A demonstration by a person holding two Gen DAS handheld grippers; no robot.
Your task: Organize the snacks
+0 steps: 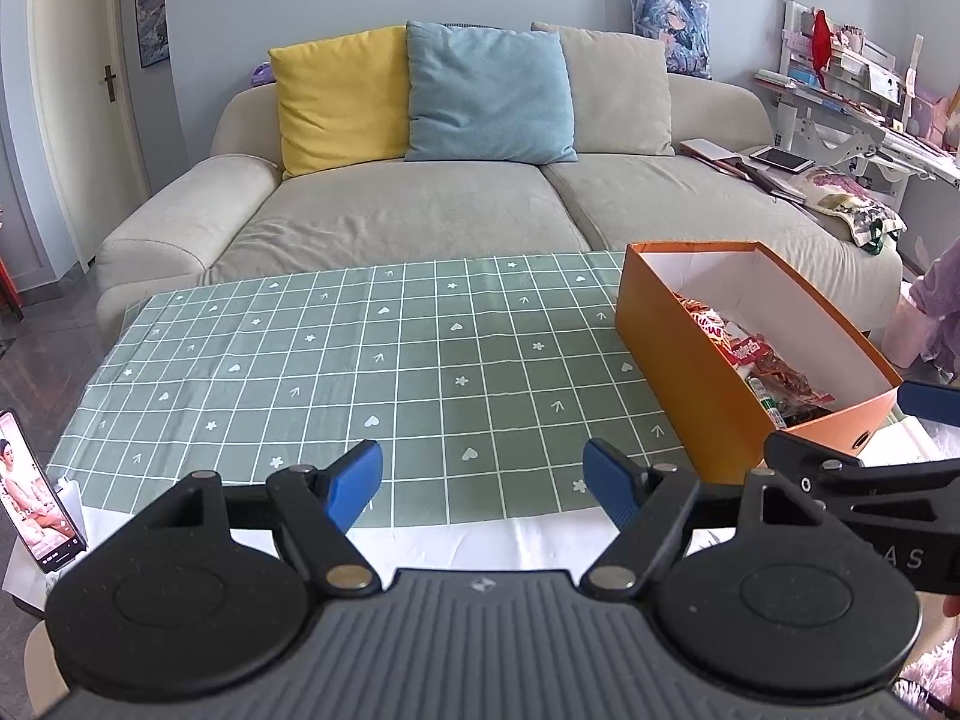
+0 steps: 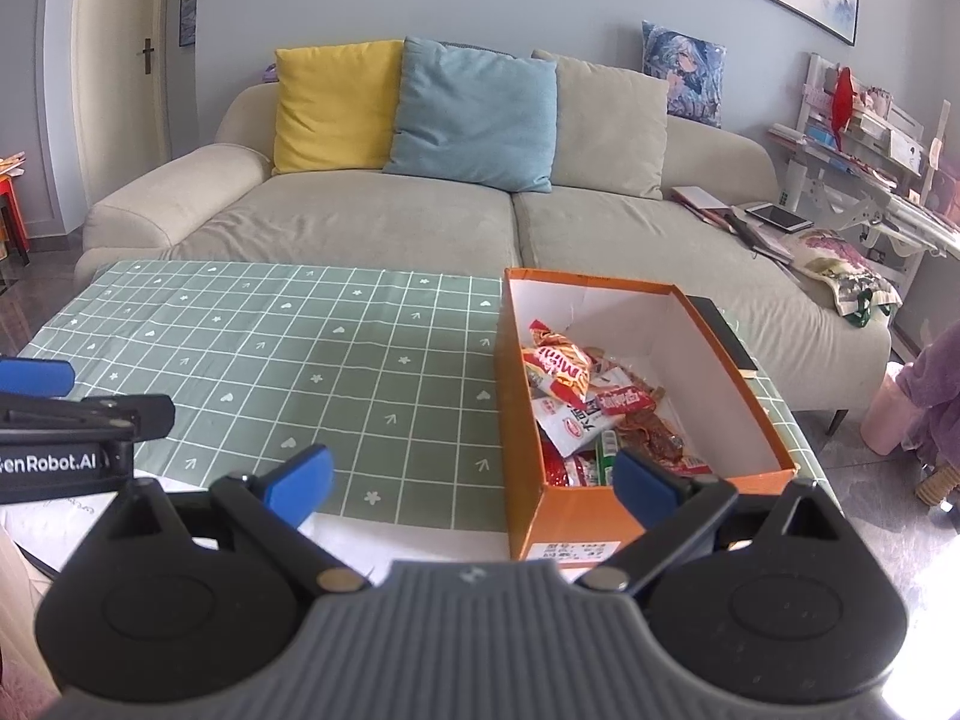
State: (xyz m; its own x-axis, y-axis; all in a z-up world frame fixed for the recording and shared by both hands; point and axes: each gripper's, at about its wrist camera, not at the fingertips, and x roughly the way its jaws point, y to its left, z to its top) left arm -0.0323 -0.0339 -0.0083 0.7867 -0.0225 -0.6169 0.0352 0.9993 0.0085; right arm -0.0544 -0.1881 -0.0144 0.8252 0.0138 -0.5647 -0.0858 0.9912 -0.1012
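An orange box [image 2: 525, 372] with a white inside stands on the right part of the green checked tablecloth [image 2: 270, 360]. Several snack packets [image 2: 576, 396] lie heaped in its near half; the same snack packets [image 1: 762, 366] show in the left wrist view inside the orange box [image 1: 678, 360]. My left gripper [image 1: 483, 483] hovers open over the near edge of the tablecloth [image 1: 360, 360], with nothing between its blue pads. My right gripper [image 2: 471, 483] is open too, in front of the box's near end, its right fingertip [image 2: 645, 486] overlapping the box rim. Neither holds anything.
A beige sofa [image 1: 420, 204] with yellow, blue and beige cushions stands behind the table. A phone [image 1: 36, 492] leans upright at the table's near left corner. Books and a tablet [image 2: 777, 216] lie on the sofa's right end. A cluttered rack [image 2: 870, 138] stands far right.
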